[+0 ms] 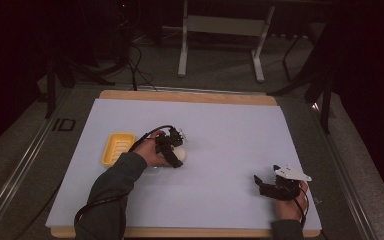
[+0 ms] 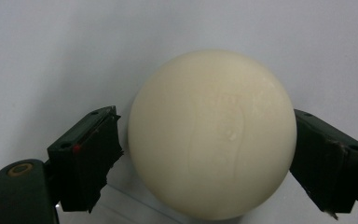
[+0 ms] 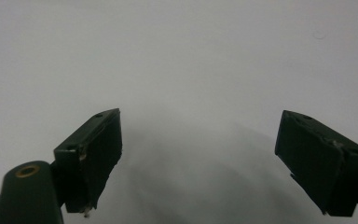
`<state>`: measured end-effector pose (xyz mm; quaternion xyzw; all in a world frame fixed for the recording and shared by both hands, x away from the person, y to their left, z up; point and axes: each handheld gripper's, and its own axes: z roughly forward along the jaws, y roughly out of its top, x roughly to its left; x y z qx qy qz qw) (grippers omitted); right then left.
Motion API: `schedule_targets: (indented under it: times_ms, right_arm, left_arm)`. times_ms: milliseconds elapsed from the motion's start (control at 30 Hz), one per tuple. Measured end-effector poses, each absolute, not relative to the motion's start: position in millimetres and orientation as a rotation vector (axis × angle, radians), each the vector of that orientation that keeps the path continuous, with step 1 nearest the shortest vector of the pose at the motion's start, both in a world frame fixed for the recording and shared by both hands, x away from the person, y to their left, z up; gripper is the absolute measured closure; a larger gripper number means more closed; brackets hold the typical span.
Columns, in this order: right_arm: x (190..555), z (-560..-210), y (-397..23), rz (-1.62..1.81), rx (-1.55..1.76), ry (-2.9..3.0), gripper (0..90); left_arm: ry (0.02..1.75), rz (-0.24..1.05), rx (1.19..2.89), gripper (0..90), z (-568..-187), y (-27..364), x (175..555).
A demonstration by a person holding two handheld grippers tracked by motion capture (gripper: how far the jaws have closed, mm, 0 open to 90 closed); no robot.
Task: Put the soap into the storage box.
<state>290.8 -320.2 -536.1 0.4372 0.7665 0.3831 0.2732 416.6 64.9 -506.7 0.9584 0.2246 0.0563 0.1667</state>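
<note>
The cream-white soap point(image 2: 212, 135) is a round, smooth bar with a faint pressed mark on its top face. It lies on the pale sheet point(image 1: 220, 130) that covers the counter point(image 1: 190, 96), a little left of the middle, and it sits between the two black jaws of the left gripper point(image 1: 176, 151). In the left gripper view the right jaw seems to touch the side of the soap, while a narrow gap shows between the left jaw and the soap, so the pads do not press on it from both sides. The jaws stand wide, almost as wide as the soap itself. A piece of clear plastic point(image 2: 121, 205) shows under the lower edge of the soap, between the jaws.

In the high view the left hand point(image 1: 150, 152) holds this gripper just beside a yellow soap dish point(image 1: 117, 148), which lies on the sheet to the left of the soap; the dish and the soap are near but apart. A black cable runs from the gripper in a loop over the hand.

The right gripper point(image 1: 260, 184) rests well apart, near the front right corner of the sheet, with its grey plate on top. In the right gripper view its jaws are spread wide with bare sheet between them.
</note>
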Motion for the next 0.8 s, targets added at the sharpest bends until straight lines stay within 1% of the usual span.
schedule_targets:
  times_ms: [367, 400, 433, 800]
  right_arm:
    - [290.7, -536.0, -320.1, 1.031, 1.176, 2.063, 14.7]
    - [290.8, -536.1, -320.1, 1.031, 1.176, 2.064, 14.7]
    - [290.7, -536.0, -320.2, 1.031, 1.176, 2.063, 14.7]
    - [290.8, -536.1, -320.1, 1.031, 1.177, 2.064, 14.7]
  left_arm:
    - [0.623, 0.123, 2.781, 15.3, -509.1, 55.5, 420.9]
    - [0.619, 0.119, 2.786, 15.7, -508.8, 55.1, 421.3]
    - [0.619, 0.110, 2.790, 18.0, -508.6, 54.9, 421.7]
    - [0.615, 0.073, 2.858, 22.3, -505.5, 47.9, 424.7]
